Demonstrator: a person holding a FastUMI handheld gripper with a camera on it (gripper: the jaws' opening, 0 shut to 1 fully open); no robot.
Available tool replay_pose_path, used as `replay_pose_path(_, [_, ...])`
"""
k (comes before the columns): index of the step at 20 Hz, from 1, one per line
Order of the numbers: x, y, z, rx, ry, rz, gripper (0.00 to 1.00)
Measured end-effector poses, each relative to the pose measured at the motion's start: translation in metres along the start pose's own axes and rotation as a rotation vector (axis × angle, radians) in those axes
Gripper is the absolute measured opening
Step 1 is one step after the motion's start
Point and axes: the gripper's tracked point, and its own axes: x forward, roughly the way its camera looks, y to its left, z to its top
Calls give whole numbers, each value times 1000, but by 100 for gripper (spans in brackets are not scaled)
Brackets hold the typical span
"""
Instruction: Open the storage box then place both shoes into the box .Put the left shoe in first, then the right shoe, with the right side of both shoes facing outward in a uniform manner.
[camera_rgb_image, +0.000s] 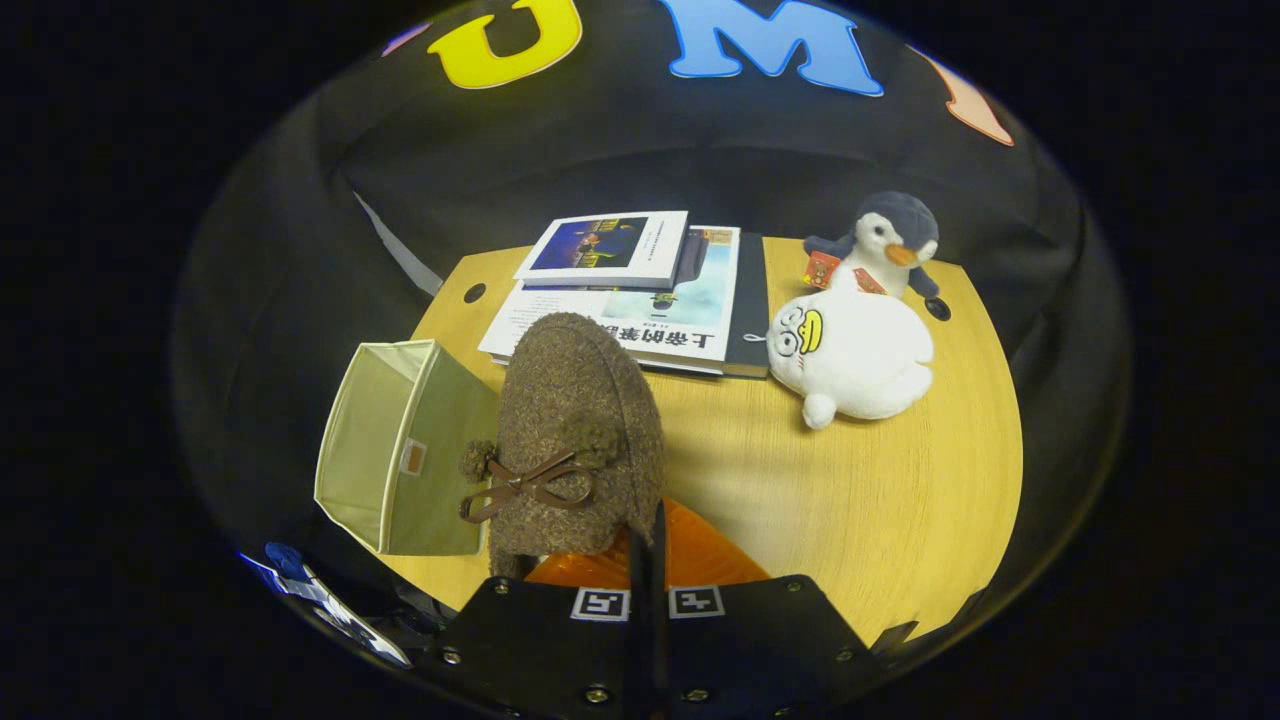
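A round-fronted wooden table (880, 500) stands inside the dark cloth booth, and on it the pale fabric storage box (400, 465) lies on its side near the front edge with its open mouth turned away. Just right of the box the gripper (648, 560) has its fingers drawn close together, clamped on the heel of a brown fuzzy shoe (575, 430) with a bow, toe pointing away. Beyond the box lie stacked books (640, 300), and further right of them a white plush (850, 355) and a plush penguin (890, 240)
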Motion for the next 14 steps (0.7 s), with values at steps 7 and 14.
replay_pose_path(7, [9, 68, 18, -40, 28, 73, 0])
replay_pose_path(14, [22, 133, 34, -115, 43, 118, 0])
